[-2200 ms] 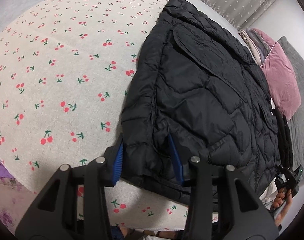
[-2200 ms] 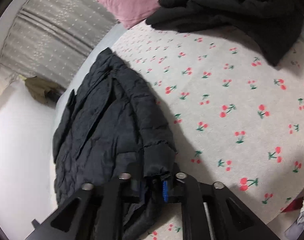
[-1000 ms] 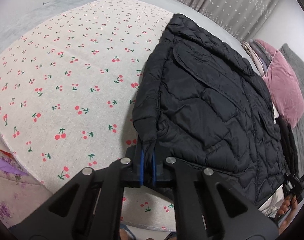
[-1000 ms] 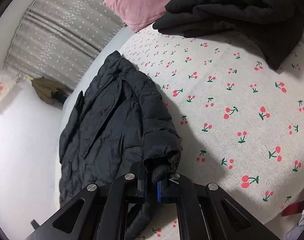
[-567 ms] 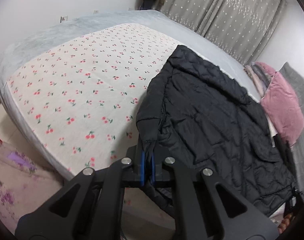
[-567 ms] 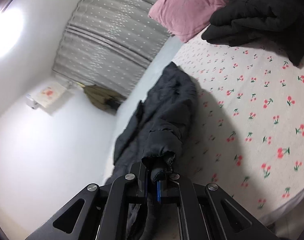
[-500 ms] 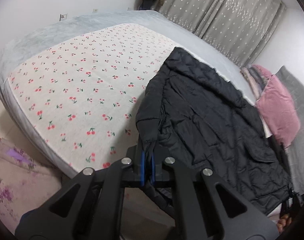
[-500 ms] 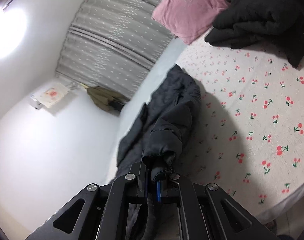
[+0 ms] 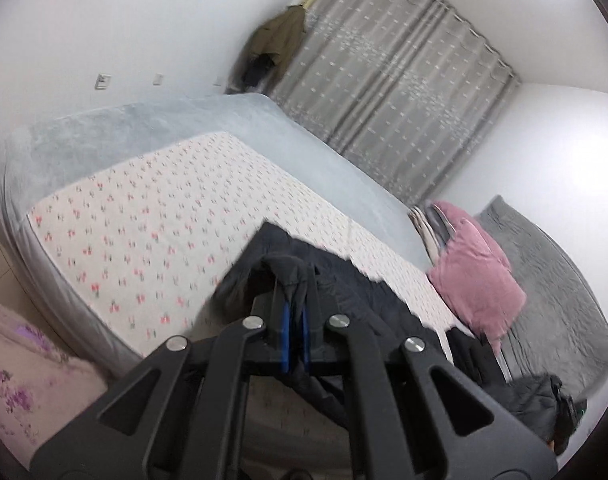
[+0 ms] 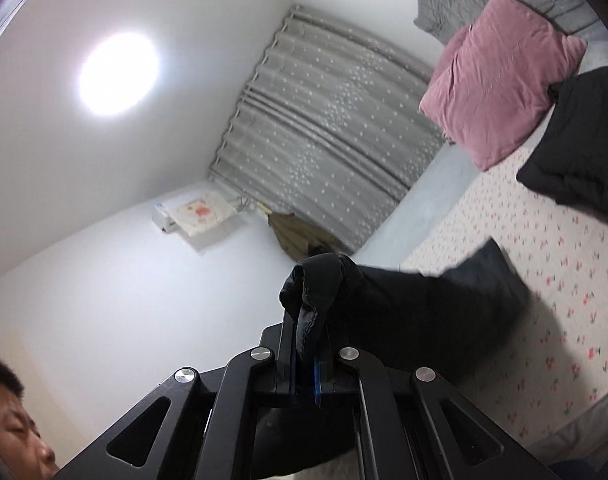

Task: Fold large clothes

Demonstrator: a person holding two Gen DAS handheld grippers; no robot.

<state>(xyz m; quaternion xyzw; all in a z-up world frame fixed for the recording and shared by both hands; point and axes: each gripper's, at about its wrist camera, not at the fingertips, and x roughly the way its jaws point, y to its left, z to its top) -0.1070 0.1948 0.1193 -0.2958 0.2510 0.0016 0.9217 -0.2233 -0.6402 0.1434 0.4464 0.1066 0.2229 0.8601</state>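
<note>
We have lifted the jacket (image 9: 336,280) off the bed (image 9: 152,208): a moment ago it lay flat along the near edge, now only its far end trails there. Our left hand-held gripper (image 9: 295,344) and right hand-held gripper (image 10: 304,364) each pinch a hem corner, ready to carry it over into a fold.

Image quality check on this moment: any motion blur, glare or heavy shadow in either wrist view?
Left wrist view: motion blur smears the cherry-print bedsheet and the edge of the black quilted puffer jacket; the left gripper stays sharp. Right wrist view: the round ceiling light blows out to white glare; the jacket casts a broad soft shadow on the sheet beside the right gripper.
</note>
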